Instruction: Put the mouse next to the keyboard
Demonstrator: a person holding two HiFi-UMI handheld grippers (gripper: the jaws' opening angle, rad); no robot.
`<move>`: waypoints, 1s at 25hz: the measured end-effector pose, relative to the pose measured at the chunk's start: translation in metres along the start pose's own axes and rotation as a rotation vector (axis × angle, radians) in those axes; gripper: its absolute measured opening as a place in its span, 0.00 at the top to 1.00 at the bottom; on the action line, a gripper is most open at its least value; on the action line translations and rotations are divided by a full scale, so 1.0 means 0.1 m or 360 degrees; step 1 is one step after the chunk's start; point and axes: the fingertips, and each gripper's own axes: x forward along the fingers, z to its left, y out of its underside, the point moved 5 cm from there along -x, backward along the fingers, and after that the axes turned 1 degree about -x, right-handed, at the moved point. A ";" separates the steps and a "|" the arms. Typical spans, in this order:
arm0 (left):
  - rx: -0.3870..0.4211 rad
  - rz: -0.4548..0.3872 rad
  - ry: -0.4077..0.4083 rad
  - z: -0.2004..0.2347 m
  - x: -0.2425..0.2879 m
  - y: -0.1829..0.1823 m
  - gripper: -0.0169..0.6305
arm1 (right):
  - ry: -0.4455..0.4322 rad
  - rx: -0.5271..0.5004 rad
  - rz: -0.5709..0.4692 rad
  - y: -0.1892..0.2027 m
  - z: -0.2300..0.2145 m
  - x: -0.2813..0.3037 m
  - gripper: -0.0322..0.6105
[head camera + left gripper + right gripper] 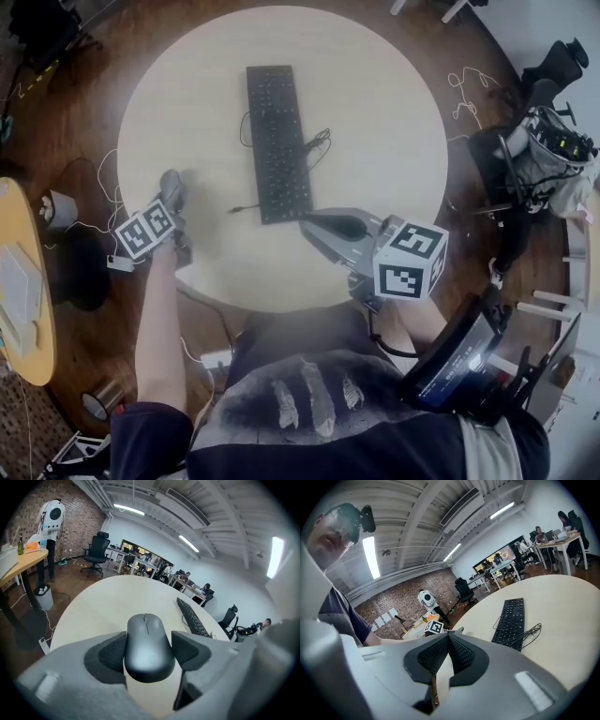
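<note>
A black keyboard (278, 141) lies in the middle of the round pale table (375, 103), its cable (319, 145) coiled at its right side. My left gripper (172, 187) is at the table's left edge, well left of the keyboard. In the left gripper view its pads (110, 651) press both sides of a dark grey mouse (147, 646), with the keyboard (192, 618) ahead to the right. My right gripper (312, 225) hovers just below the keyboard's near end. Its pads (461, 656) are shut together with nothing between them, and the keyboard (509, 620) shows beyond them.
A wooden desk (23, 281) stands on the left with a small bin (61, 208) beside it. Cables trail over the floor around the table. Office chairs and equipment (544, 141) crowd the right side. A dark device (459, 356) is at the person's right hip.
</note>
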 end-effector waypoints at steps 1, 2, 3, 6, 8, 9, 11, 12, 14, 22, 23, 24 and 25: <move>-0.0014 -0.0025 0.0011 -0.01 -0.05 -0.01 0.50 | -0.0006 -0.0001 0.0000 0.01 0.02 0.00 0.95; -0.0028 -0.0049 0.0023 -0.01 -0.11 -0.03 0.50 | -0.0010 -0.0002 0.0002 0.02 0.03 0.00 0.95; -0.0042 -0.0074 0.0037 -0.03 -0.17 -0.04 0.50 | -0.0012 -0.0004 0.0008 0.02 0.05 0.00 0.95; -0.0045 -0.0144 0.0094 -0.19 -0.33 -0.05 0.50 | -0.0015 -0.0004 0.0017 0.03 0.08 -0.03 0.95; 0.0012 -0.0180 0.0138 -0.38 -0.42 -0.04 0.50 | -0.0014 0.0011 0.0004 0.03 0.07 -0.07 0.95; 0.0043 -0.0198 0.0162 -0.49 -0.47 -0.04 0.50 | -0.0008 0.0021 -0.0010 0.03 0.07 -0.09 0.95; 0.0091 -0.0235 0.0221 -0.67 -0.56 -0.04 0.50 | 0.0016 0.0045 -0.0046 0.03 0.07 -0.10 0.95; 0.0116 -0.0248 0.0251 -0.74 -0.60 -0.05 0.50 | 0.0029 0.0057 -0.0061 0.03 0.08 -0.08 0.95; 0.0180 -0.0264 0.0302 -0.83 -0.68 -0.08 0.50 | 0.0049 0.0075 -0.0072 0.05 0.11 -0.02 0.95; 0.0545 -0.0361 0.0350 -1.26 -0.93 -0.15 0.50 | 0.0168 0.0101 -0.0028 0.14 0.16 0.10 0.95; 0.0568 -0.0363 0.0367 -1.32 -0.94 -0.14 0.50 | 0.0173 0.0103 -0.0026 0.13 0.16 0.11 0.95; 0.0588 -0.0364 0.0382 -1.37 -0.95 -0.14 0.50 | 0.0172 0.0105 -0.0027 0.12 0.16 0.12 0.95; 0.0605 -0.0363 0.0394 -1.42 -0.95 -0.12 0.50 | 0.0164 0.0105 -0.0029 0.09 0.16 0.14 0.95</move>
